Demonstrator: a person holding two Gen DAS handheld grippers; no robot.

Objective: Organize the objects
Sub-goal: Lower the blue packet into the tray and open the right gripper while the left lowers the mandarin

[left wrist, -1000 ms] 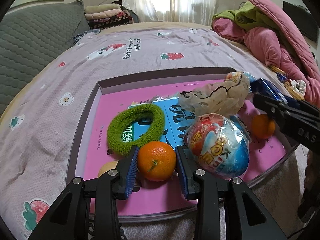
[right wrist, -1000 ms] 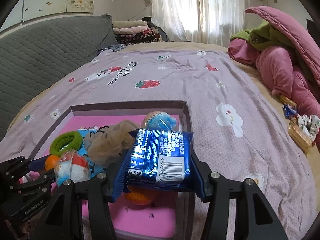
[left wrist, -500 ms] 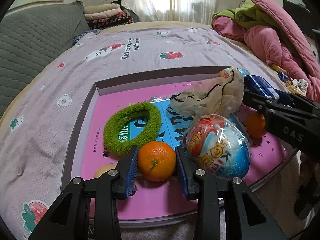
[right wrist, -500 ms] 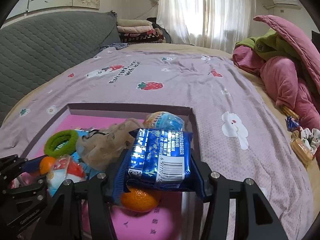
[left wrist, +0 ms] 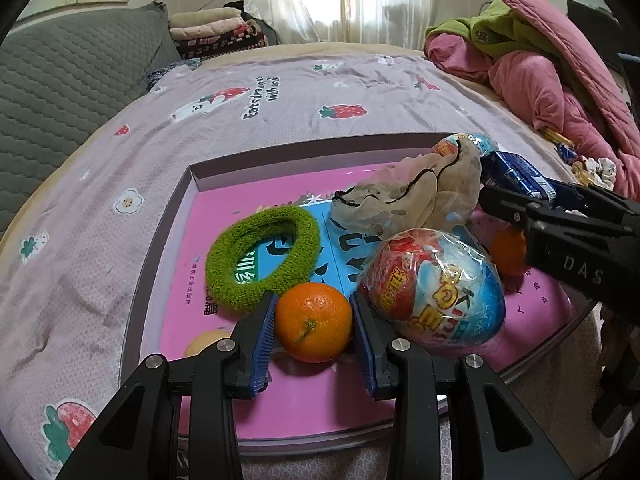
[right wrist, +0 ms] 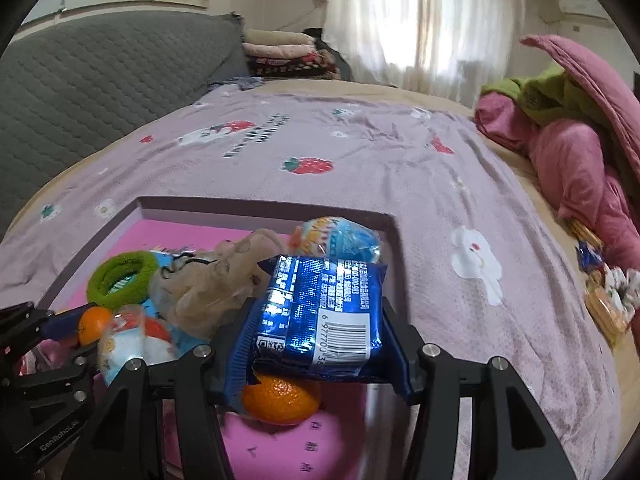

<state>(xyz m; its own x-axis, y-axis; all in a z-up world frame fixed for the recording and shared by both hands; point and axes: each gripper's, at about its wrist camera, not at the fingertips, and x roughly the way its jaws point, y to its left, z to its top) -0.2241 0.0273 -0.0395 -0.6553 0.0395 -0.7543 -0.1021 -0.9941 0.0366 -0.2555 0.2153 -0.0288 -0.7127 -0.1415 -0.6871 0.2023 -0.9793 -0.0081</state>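
A shallow box tray (left wrist: 188, 184) with a pink lining lies on the bed. My left gripper (left wrist: 314, 322) is shut on an orange tangerine (left wrist: 314, 322) low over the tray's near side. My right gripper (right wrist: 318, 320) is shut on a blue snack packet (right wrist: 320, 312), held above the tray's right part; the packet also shows in the left wrist view (left wrist: 516, 170). A second tangerine (right wrist: 282, 404) lies under the packet. In the tray are a green hair ring (left wrist: 262, 256), a wrapped toy egg (left wrist: 434, 292) and a beige crumpled bag (left wrist: 408, 200).
A second toy egg (right wrist: 340, 240) sits at the tray's far right corner. The tray rests on a lilac strawberry-print sheet (left wrist: 280, 96). Pink and green bedding (left wrist: 532, 60) is piled at the right, with small snacks (right wrist: 604, 300) beside it. A grey headboard (left wrist: 60, 80) stands left.
Both grippers have moved forward over the tray with their loads. The right gripper with the blue packet has moved further in over the second tangerine.
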